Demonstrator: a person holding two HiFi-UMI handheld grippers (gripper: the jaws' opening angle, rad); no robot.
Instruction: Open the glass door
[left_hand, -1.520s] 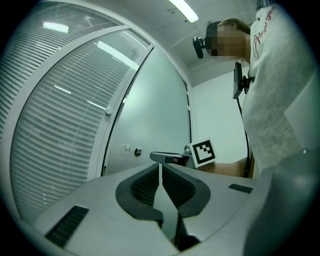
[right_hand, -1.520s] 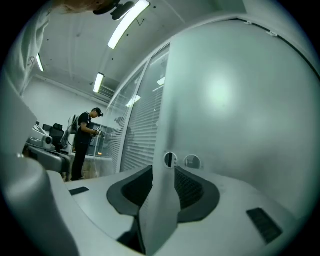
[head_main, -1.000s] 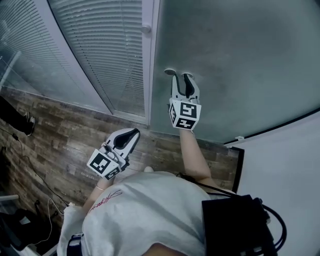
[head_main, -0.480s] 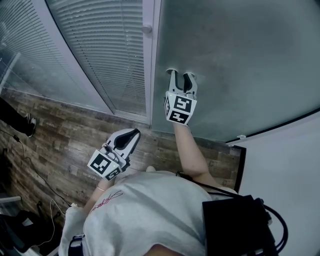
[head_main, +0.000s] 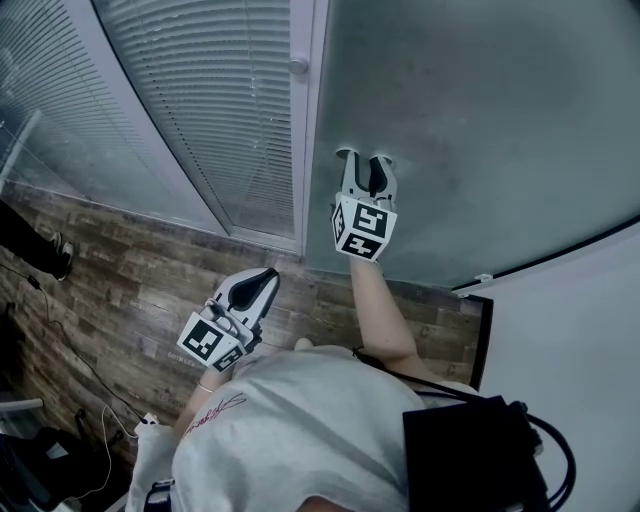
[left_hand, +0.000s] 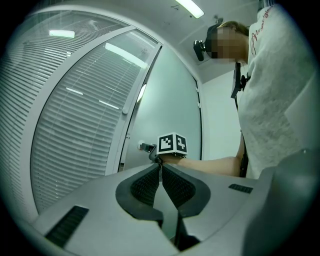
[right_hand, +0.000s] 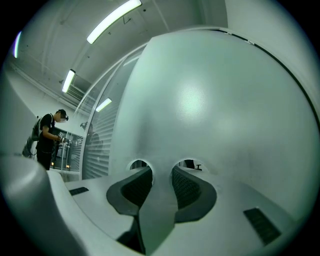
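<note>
The frosted glass door (head_main: 480, 120) fills the upper right of the head view, and its left edge meets a white frame (head_main: 305, 130). My right gripper (head_main: 364, 165) is held out with both fingertips against the glass near that edge. In the right gripper view the right gripper (right_hand: 162, 172) is open, with a narrow gap and nothing between the pads, and the glass door (right_hand: 210, 100) is directly ahead. My left gripper (head_main: 262, 280) hangs low over the wooden floor, away from the door. The left gripper (left_hand: 161, 167) is shut and empty, and past it shows the right gripper's marker cube (left_hand: 172, 144).
Glass panels with slatted blinds (head_main: 200, 110) stand left of the door, and a small round knob (head_main: 298, 65) is on the frame. A white panel (head_main: 570, 350) is at the right. Cables (head_main: 60, 370) lie on the wood floor (head_main: 130, 280). Another person (right_hand: 47, 137) stands beyond the glass.
My right gripper stays against the glass and has shifted only slightly. The left gripper has dropped a little. The door's edge sits about where it was.
</note>
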